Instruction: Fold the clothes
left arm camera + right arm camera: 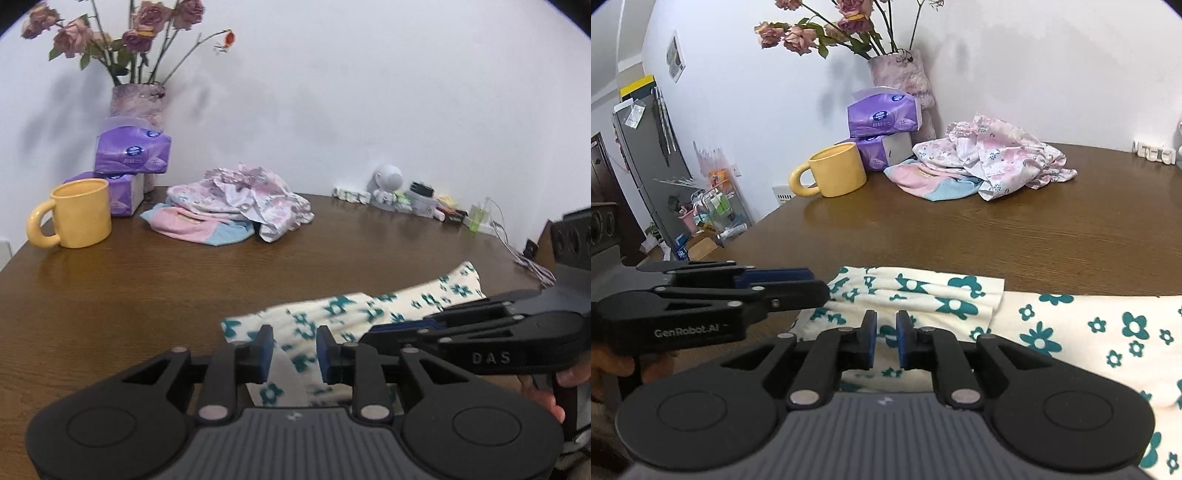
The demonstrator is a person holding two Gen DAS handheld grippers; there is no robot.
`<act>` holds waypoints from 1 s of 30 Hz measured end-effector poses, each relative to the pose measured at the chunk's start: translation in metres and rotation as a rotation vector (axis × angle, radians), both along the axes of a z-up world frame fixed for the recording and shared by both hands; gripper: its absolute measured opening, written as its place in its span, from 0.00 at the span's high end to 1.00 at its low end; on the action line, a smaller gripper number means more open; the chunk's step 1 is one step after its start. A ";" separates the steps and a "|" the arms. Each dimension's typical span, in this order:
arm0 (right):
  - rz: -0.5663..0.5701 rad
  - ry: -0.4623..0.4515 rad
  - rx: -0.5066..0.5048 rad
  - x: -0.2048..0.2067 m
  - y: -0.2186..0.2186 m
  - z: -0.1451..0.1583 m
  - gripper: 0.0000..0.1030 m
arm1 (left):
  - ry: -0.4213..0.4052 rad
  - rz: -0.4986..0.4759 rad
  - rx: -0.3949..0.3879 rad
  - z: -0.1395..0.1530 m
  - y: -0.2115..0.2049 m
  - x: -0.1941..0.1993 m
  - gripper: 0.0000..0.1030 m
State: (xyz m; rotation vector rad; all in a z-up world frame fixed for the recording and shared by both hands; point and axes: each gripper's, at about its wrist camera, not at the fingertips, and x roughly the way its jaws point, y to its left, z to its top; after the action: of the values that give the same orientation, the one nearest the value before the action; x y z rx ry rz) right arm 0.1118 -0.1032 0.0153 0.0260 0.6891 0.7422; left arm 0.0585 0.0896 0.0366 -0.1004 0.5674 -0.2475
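Vase holding wilted roses, yellow mug interior unseen

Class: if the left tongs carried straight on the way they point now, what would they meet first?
Most likely the cream cloth with teal flowers, lying right ahead of the left tongs on the table. The right tongs sit close beside that line; depth is hard to judge.

Cream garment with teal flowers; yellow mug

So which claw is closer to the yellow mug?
Left. The left claw sits on the mug's side of the flowered cloth; the right claw is farther over.
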 end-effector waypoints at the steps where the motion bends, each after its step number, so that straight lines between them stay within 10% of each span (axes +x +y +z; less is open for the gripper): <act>1: 0.001 0.005 -0.003 -0.001 -0.001 -0.002 0.89 | 0.014 -0.004 0.006 -0.003 -0.002 0.001 0.77; 30: 0.107 -0.080 -0.026 0.010 0.031 0.010 0.89 | 0.042 0.057 0.093 -0.020 -0.017 -0.009 0.80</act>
State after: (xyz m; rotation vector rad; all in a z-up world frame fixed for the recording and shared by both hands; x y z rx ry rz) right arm 0.1217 -0.0722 0.0253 -0.0645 0.6273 0.8320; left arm 0.0496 0.0722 0.0165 -0.0318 0.6161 -0.1639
